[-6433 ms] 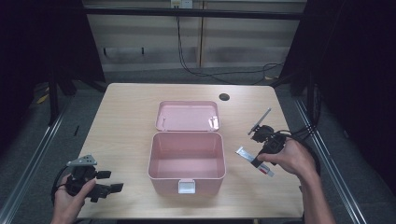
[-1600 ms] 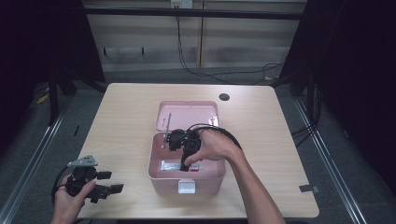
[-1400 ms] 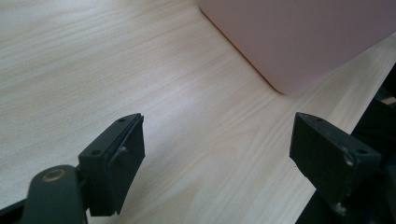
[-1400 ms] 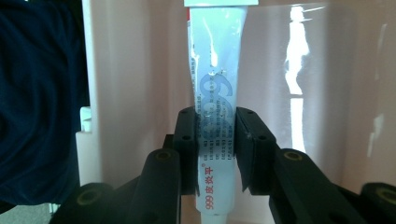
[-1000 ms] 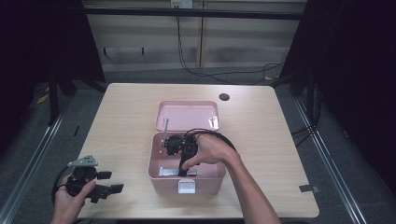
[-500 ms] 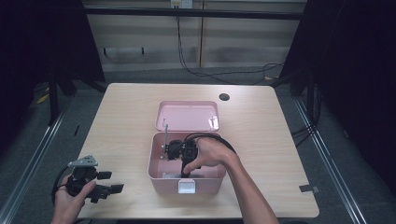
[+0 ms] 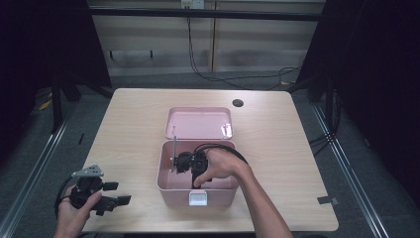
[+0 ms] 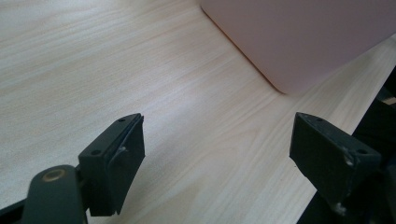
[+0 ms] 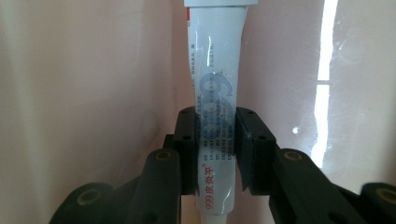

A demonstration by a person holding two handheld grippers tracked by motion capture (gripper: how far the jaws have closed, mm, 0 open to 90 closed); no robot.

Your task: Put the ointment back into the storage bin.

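High view: a pale wooden table [image 7: 124, 134] with rounded corners stands in a dim room, with dark curtains at both sides and a low panelled wall behind, where black cables trail across the floor. A small dark round hole [image 7: 237, 103] sits near the table's far edge. At the table's centre is a pink box [image 7: 168, 181], its lid [image 7: 198, 122] hinged open and lying flat behind it. The person's right hand [image 7: 221, 166] reaches into the box from the near side, forearm angled up from the bottom edge, holding the right gripper [image 7: 185, 162] low inside the box. At the table's near left corner the left hand [image 7: 74, 210] holds the left gripper [image 7: 113, 193] just above the wood, well apart from the box, jaws pointing right.

Left gripper view: the two black jaws stand wide apart with nothing between them, over bare wood grain. A rounded corner of the pink box [image 8: 303, 42] sits ahead at upper right.

Right gripper view: the right gripper [image 9: 215, 144] has its jaws clamped together on a white tube [image 9: 215, 93] with blue and red print, held lengthwise between the pads. Pink box walls [image 9: 93, 70] surround it closely.
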